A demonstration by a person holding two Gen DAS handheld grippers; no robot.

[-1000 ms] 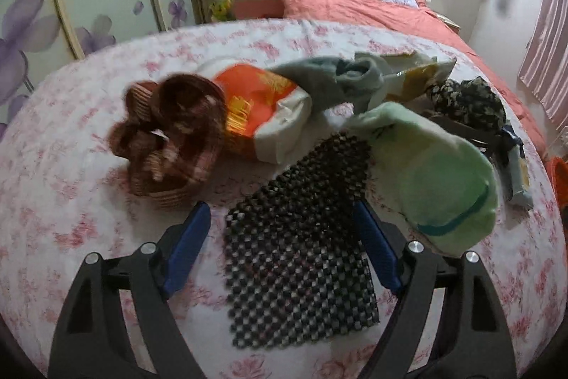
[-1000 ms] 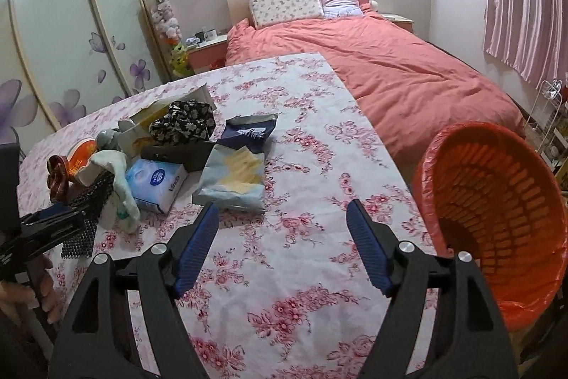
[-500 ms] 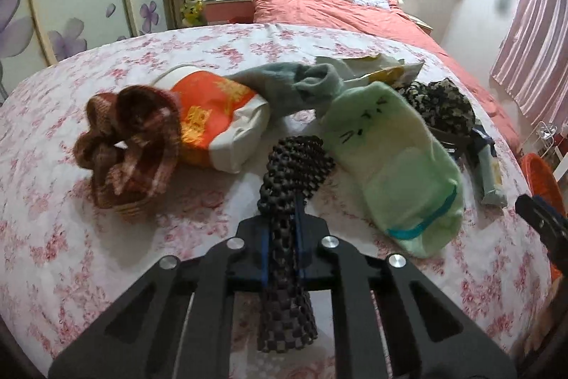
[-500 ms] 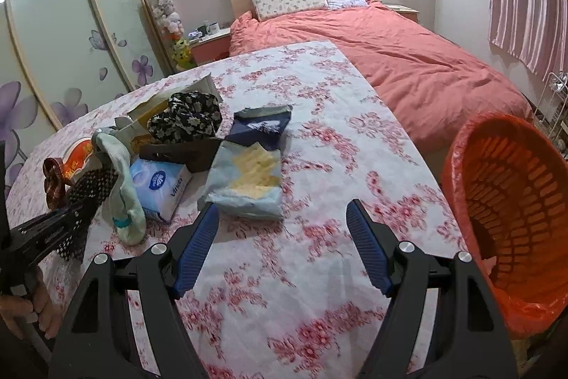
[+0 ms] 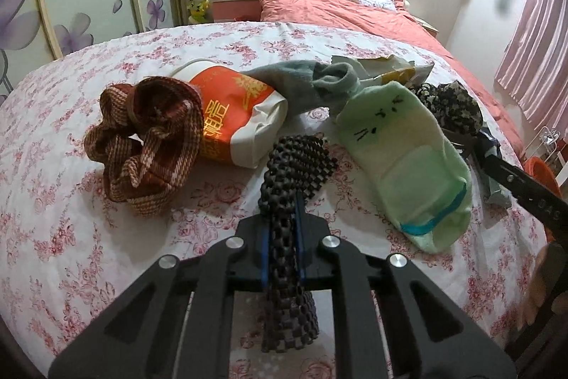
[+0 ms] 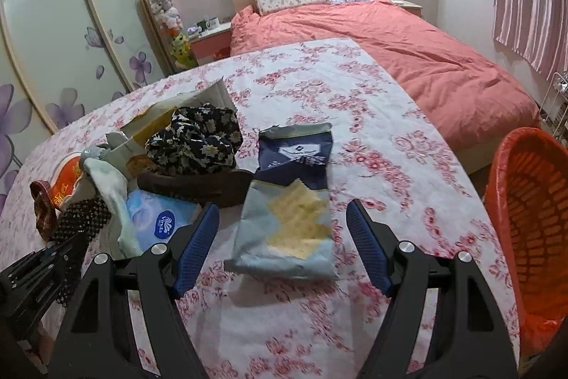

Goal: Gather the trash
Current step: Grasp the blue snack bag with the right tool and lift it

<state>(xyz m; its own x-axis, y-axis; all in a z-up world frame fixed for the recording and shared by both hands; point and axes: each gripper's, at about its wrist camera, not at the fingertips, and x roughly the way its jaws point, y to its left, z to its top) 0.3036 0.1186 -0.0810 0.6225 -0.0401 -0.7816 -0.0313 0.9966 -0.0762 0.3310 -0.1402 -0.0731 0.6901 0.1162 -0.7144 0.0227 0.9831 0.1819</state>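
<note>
My left gripper [image 5: 282, 212] is shut on a black mesh mat [image 5: 296, 162], which is bunched into a narrow strip between the blue pads and hangs out behind them. The mat's far end rests on the flowered tablecloth [image 5: 53, 201]. My right gripper [image 6: 282, 212] stands open low over a light-blue cracker wrapper [image 6: 287, 229], with a pad on each side and neither touching it. A dark blue wrapper [image 6: 294, 155] lies just beyond. An orange mesh trash basket [image 6: 532, 219] stands off the table's right edge.
Around the mat lie a green cat-face sock [image 5: 401, 158], a grey sock [image 5: 309, 84], an orange-and-white bag [image 5: 234, 116] and a brown plaid scrunchie [image 5: 149, 137]. A tissue pack [image 6: 159, 219] and black floral cloth [image 6: 198, 141] sit left of the wrappers. A pink bed [image 6: 390, 52] is behind.
My left gripper closed on the flat mesh mat and bunched it into a strip. My right gripper moved across the table to the cracker wrapper, its jaws unchanged.
</note>
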